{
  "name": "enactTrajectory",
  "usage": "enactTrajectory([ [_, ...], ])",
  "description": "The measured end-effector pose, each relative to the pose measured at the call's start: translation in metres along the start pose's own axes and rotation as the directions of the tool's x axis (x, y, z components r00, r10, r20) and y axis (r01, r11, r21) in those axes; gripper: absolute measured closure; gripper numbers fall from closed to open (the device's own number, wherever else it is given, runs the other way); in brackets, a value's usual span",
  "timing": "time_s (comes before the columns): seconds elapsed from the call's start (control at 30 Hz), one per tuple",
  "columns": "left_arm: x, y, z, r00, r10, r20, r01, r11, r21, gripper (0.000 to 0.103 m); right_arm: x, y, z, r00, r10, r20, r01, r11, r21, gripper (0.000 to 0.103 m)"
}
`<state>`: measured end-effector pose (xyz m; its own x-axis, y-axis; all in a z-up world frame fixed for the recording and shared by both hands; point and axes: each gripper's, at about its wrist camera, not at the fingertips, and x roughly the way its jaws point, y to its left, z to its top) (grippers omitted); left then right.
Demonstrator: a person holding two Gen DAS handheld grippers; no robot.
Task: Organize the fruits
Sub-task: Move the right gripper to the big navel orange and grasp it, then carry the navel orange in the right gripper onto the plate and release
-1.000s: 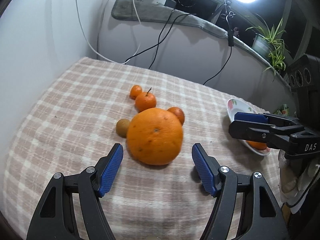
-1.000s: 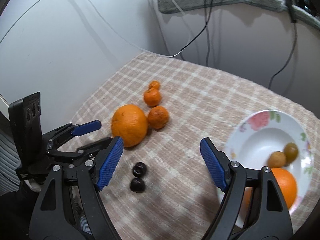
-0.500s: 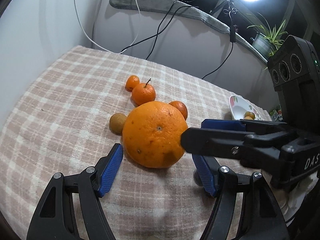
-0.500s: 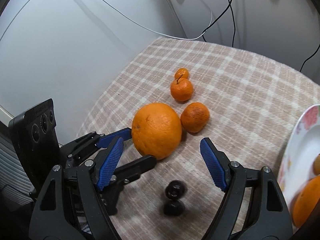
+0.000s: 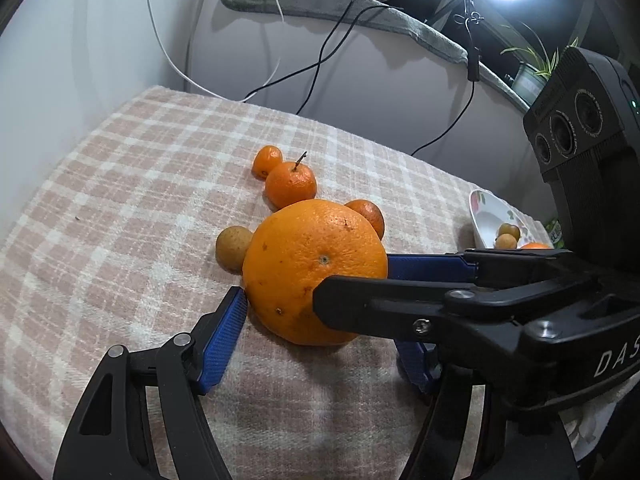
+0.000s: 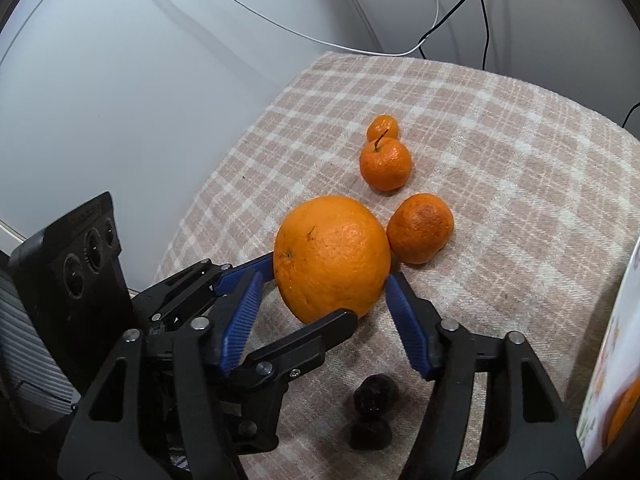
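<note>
A large orange [image 5: 314, 270] [image 6: 332, 256] rests on the checked cloth. My left gripper [image 5: 320, 344] is open, its left pad touching the orange's side. My right gripper [image 6: 324, 320] is open and straddles the same orange from the other side; in the left wrist view its fingers [image 5: 400, 304] cross in front of the orange. Three small mandarins [image 6: 386, 164] [image 6: 420, 228] [image 6: 383, 128] lie beyond the orange. A brown kiwi-like fruit [image 5: 233, 247] sits left of it. Two dark plums [image 6: 374, 398] lie between my right fingers.
A white flowered plate [image 5: 486, 220] holding small brown fruits and an orange sits at the right, its rim also at the edge of the right wrist view [image 6: 616, 340]. Cables hang down the wall behind. The table edge runs along the left wall.
Both grippers moved in towards the large orange. The right gripper swung left from the plate and now brackets the orange; the left gripper's pad reached its side.
</note>
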<state>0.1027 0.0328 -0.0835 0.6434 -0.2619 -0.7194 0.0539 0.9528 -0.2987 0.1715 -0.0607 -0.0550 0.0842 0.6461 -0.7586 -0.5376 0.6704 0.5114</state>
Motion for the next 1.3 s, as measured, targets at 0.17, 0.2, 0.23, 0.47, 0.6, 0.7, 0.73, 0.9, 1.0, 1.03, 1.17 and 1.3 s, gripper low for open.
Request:
enactTrajectory([
  [0.17, -0.002, 0.002, 0.0, 1.0, -0.007, 0.008, 0.007, 1.0, -0.006, 0.033, 0.004, 0.001, 0.003, 0.999, -0.033, -0.014, 0.032, 0.999, -0.019, 0.044],
  [0.2, -0.002, 0.002, 0.0, 1.0, -0.006, 0.006, 0.006, 1.0, -0.003, 0.034, 0.003, 0.001, 0.002, 0.999, -0.034, -0.013, 0.033, 0.999, -0.02, 0.044],
  [0.23, -0.002, 0.002, 0.0, 1.0, -0.005, 0.006, 0.005, 1.0, 0.0, 0.034, 0.003, 0.002, 0.002, 0.999, -0.036, -0.007, 0.036, 0.999, -0.024, 0.044],
  [0.47, -0.011, -0.005, -0.003, 0.999, -0.005, 0.033, 0.006, 1.0, -0.006, 0.034, -0.007, 0.006, -0.003, 0.999, -0.045, 0.011, 0.045, 0.998, -0.051, 0.045],
  [0.6, -0.016, -0.015, 0.0, 0.999, -0.009, 0.046, 0.008, 1.0, 0.011, 0.034, -0.02, 0.008, -0.006, 0.998, -0.049, 0.037, 0.051, 0.997, -0.062, 0.045],
  [0.7, -0.017, -0.026, 0.003, 0.999, -0.019, 0.051, 0.017, 0.999, 0.028, 0.034, -0.031, 0.006, -0.008, 0.997, -0.053, 0.053, 0.057, 0.996, -0.063, 0.045],
  [0.73, -0.017, -0.03, 0.004, 0.998, -0.024, 0.052, 0.022, 0.999, 0.036, 0.034, -0.036, 0.005, -0.009, 0.997, -0.057, 0.06, 0.061, 0.996, -0.062, 0.045],
  [0.9, -0.011, -0.055, 0.012, 0.997, -0.056, 0.053, 0.052, 0.996, 0.076, 0.034, -0.062, -0.01, -0.014, 0.993, -0.074, 0.094, 0.078, 0.996, -0.039, 0.045],
  [1.0, -0.006, -0.072, 0.016, 0.996, -0.079, 0.05, 0.074, 0.992, 0.099, 0.034, -0.079, -0.023, -0.016, 0.99, -0.084, 0.113, 0.087, 0.996, -0.016, 0.045],
  [1.03, -0.003, -0.079, 0.018, 0.995, -0.087, 0.047, 0.082, 0.991, 0.108, 0.034, -0.086, -0.029, -0.018, 0.989, -0.089, 0.121, 0.091, 0.996, -0.004, 0.045],
  [1.17, 0.004, -0.1, 0.023, 0.993, -0.111, 0.039, 0.105, 0.985, 0.136, 0.034, -0.105, -0.045, -0.023, 0.984, -0.111, 0.14, 0.109, 0.994, 0.02, 0.045],
  [1.3, 0.014, -0.121, 0.027, 0.991, -0.135, 0.026, 0.129, 0.979, 0.161, 0.034, -0.123, -0.062, -0.029, 0.979, -0.132, 0.155, 0.126, 0.991, 0.049, 0.045],
])
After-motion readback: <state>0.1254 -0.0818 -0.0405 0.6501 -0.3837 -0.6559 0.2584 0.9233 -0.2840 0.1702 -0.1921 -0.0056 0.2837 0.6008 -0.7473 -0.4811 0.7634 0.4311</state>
